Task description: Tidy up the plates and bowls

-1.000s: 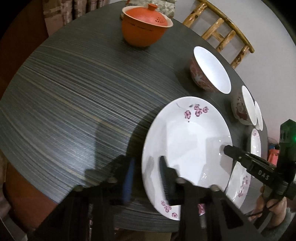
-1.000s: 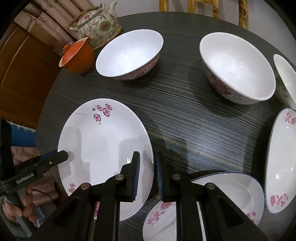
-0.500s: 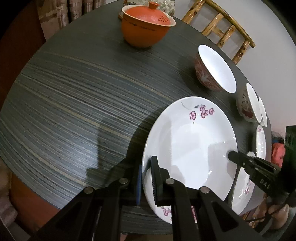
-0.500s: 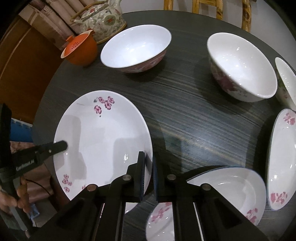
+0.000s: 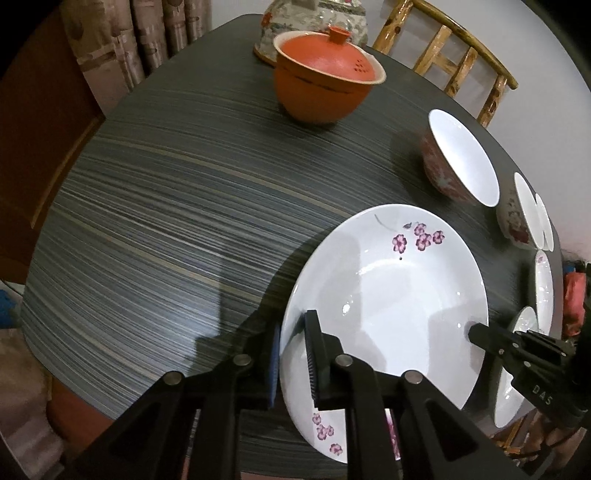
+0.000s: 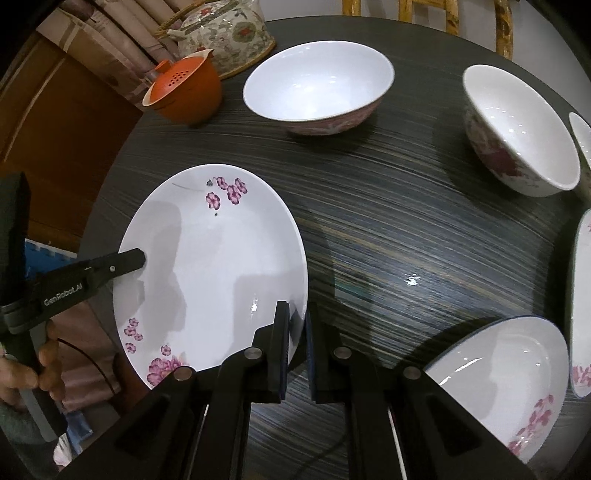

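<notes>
In the left wrist view, the left gripper (image 5: 293, 354) fills the bottom of the frame, its two black fingers pinching the near rim of the flowered plate (image 5: 388, 306): one finger lies over the white inner face, the other under the rim on the outside. The plate takes up the lower right of that frame and appears lifted at an angle above the striped dark table (image 5: 177, 206), casting a broad shadow to its left. At the plate's right edge the tip of the right gripper (image 5: 476, 330) reaches in from the lower right corner.

In the right wrist view, the right gripper (image 6: 296, 343) sits at bottom centre, its fingers pressed onto the plate's (image 6: 210, 269) lower right rim, one on each side. The left gripper (image 6: 138, 258) comes in from the left edge, its tip on the plate's opposite rim, with the person's hand (image 6: 22, 373) wrapped round its handle at lower left. So the plate is held by both claws at once.

Just right of the right gripper a second plate (image 6: 506, 380) with pink blossoms lies at lower right, and a third plate (image 6: 581, 295) shows at the right edge. Farther up, a wide bowl (image 6: 317, 88) stands at upper centre and a deeper bowl (image 6: 517, 129) at upper right. At upper left an orange lidded cup (image 6: 184, 92) stands just in front of a floral teapot (image 6: 229, 33).
</notes>
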